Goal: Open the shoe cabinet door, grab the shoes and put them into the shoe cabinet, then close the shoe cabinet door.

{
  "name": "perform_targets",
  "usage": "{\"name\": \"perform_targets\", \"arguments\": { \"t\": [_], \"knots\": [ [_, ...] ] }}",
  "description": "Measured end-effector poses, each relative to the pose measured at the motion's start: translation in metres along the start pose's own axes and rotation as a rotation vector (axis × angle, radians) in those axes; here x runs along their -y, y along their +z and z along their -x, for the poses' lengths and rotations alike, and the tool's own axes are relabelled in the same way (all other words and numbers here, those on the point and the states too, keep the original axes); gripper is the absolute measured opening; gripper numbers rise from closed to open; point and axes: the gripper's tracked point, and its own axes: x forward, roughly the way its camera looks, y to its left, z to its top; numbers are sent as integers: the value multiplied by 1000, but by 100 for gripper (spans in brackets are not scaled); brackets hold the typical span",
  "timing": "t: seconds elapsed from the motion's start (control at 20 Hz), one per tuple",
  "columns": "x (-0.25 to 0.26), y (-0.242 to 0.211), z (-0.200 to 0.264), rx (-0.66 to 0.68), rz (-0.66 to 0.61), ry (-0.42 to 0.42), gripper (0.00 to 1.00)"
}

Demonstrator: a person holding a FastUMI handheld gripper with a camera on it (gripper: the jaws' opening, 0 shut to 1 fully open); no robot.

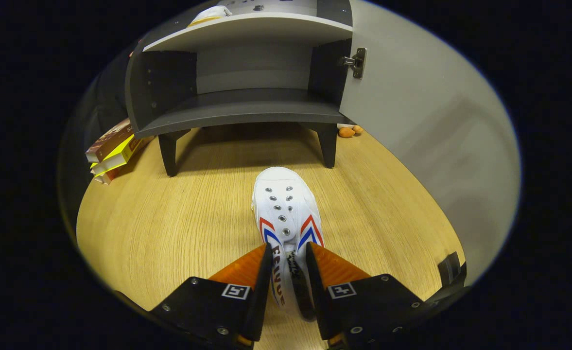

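A white sneaker (pixel 286 204) with red and blue stripes points its toe toward the shoe cabinet (pixel 247 114). My gripper (pixel 289 257) is shut on the sneaker's heel end, both fingers pressing its sides. The dark grey cabinet stands on short legs just beyond the toe. Its lower compartment is bare. Its light grey door (pixel 426 136) is swung open to the right on a metal hinge (pixel 357 62). On the upper shelf (pixel 251 30) lies part of another white shoe (pixel 213 13).
A stack of books (pixel 113 150) leans on the wooden floor left of the cabinet's front leg. Small orange objects (pixel 350 131) lie by the cabinet's right leg, beneath the door. Bare wooden floor (pixel 169 228) spreads on both sides of the sneaker.
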Motion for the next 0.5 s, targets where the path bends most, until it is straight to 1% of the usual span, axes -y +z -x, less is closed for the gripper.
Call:
{"name": "perform_targets", "arguments": {
  "t": [0.1, 0.15, 0.2, 0.25, 0.3, 0.35, 0.4, 0.5],
  "knots": [
    [0, -1, 0, 16, 49, 1, 43],
    [-2, -1, -1, 19, 53, 5, 36],
    [-2, 0, 0, 26, 47, 10, 31],
    [-7, 2, 3, 30, 30, 34, 22],
    [-15, -2, -15, 27, -8, 43, 14],
    [-12, -1, -1, 19, 25, 33, 0],
    [-14, 1, 0, 28, 39, 36, 0],
    [-17, -1, 2, 2, 39, 52, 0]
  ]
}}
